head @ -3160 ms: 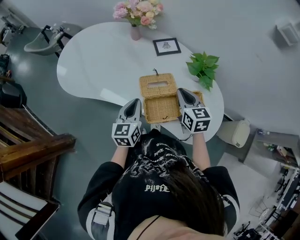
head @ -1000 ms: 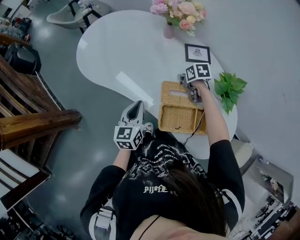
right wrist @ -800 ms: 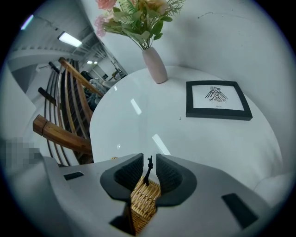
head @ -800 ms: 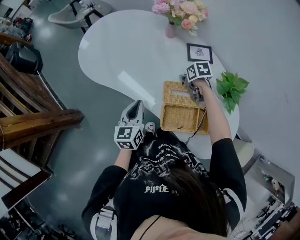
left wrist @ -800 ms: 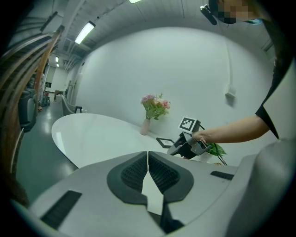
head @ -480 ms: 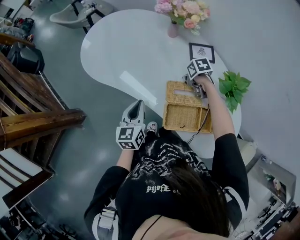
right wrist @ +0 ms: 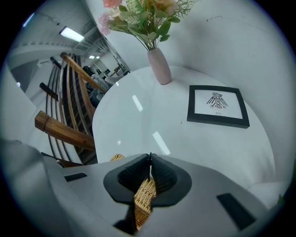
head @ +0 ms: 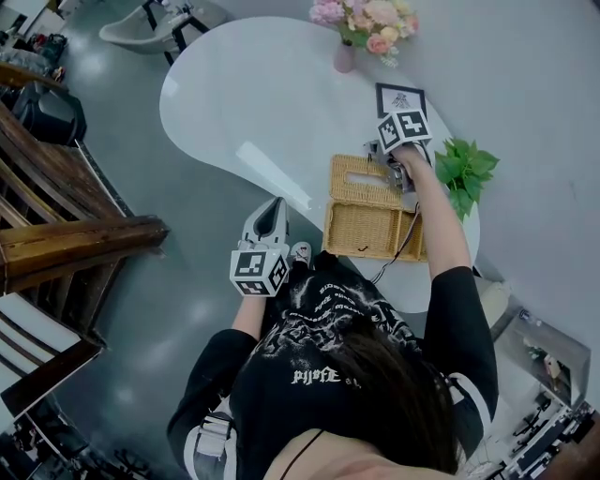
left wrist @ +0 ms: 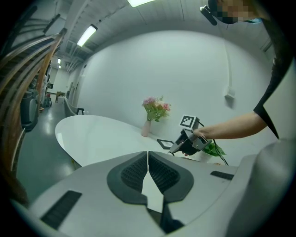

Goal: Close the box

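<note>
**Desk:** Right gripper view first: what is changing?

**Photographer:** The right gripper (right wrist: pixel 150 169) is clamping the lid's (head: pixel 358 174) black tab (right wrist: pixel 149 159). Its jaws have just been closing. A moment ago the tab was standing free between the pads; now they are pinching it, with wicker showing beneath.

**Desk:** And the task?

**Photographer:** The box (head: pixel 373 232) is sitting open at the table's (head: pixel 244 103) near edge, with the lid lying folded back behind it. With the grip made, I judge the swing over the box is coming next. The left gripper (left wrist: pixel 148 159) is hanging off the table's edge, jaws together on nothing.

**Desk:** Surroundings?

**Photographer:** White glossy table, carrying flowers (head: pixel 361 23), a framed picture (head: pixel 398 98) and a plant (head: pixel 464 169). A grey floor and a wooden rail (head: pixel 75 244) are showing to the left.
</note>
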The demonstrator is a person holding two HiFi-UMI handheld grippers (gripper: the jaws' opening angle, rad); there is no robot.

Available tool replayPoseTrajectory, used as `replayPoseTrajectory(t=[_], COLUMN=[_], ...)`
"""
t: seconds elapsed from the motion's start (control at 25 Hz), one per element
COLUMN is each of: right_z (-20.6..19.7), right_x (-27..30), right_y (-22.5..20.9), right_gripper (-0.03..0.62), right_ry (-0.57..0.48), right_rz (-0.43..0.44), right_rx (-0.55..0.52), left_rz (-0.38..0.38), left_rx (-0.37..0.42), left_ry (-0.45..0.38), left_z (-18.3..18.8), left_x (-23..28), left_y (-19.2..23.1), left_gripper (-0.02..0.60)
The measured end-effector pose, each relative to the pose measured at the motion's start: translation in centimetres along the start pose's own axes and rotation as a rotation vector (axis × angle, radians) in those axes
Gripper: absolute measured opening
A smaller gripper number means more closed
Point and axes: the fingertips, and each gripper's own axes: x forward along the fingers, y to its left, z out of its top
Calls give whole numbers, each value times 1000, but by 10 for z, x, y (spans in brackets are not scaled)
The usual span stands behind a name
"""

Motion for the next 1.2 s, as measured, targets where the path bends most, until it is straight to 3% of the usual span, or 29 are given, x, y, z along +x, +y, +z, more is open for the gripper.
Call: replayPoseTrajectory(t=[0.56, 1.2], right_z=[12, -4], right_x=[-60, -123], right_y=[22, 59], right_gripper=[46, 46], right_ry=[-198, -349], right_rz=[-22, -129], right_rx=[-78, -174], left_rz=[-84, -190], left_rx=[26, 55], left_ry=[-13, -22], left_z=[-4, -4], left_x=[-9, -21], left_y=[-25, -47], left_gripper=[25, 25])
